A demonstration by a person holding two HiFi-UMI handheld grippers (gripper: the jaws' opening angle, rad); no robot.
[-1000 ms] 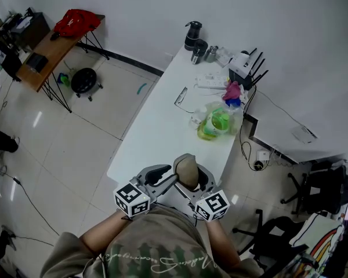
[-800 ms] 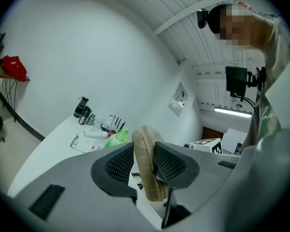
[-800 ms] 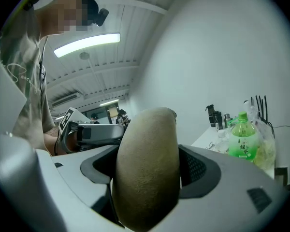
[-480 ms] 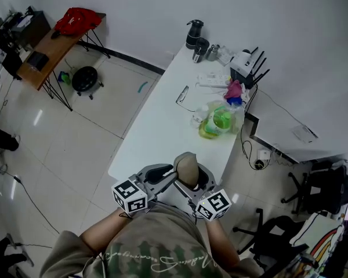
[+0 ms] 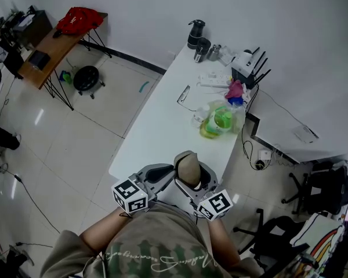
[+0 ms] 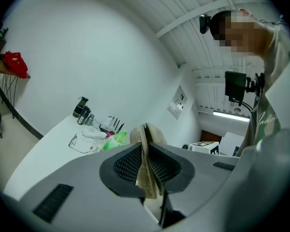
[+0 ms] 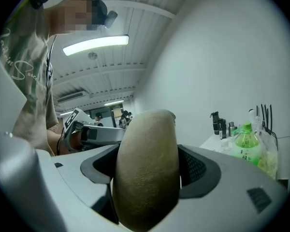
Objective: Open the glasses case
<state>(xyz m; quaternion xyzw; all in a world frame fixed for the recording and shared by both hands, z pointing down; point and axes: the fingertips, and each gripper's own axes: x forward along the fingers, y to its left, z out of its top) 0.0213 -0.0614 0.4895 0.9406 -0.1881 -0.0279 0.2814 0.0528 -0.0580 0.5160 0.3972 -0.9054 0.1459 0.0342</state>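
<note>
Fingers (image 6: 128,164) of left gripper (image 6: 146,163) closing on flap of tan glasses case (image 5: 187,168); right gripper (image 7: 147,170) clamps its body.

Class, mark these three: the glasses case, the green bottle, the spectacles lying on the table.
glasses case (image 5: 187,168), head view, middle of its tan shell.
green bottle (image 5: 221,120), head view, its body.
spectacles (image 5: 182,95), head view, the frame.

My left gripper (image 5: 173,177) points level, its jaws closing on a thin edge of the glasses case (image 5: 187,168) between them. My right gripper (image 5: 192,183) tilts slightly down, jaws clamped across the case's body. Both grippers converge, tips close together.
</note>
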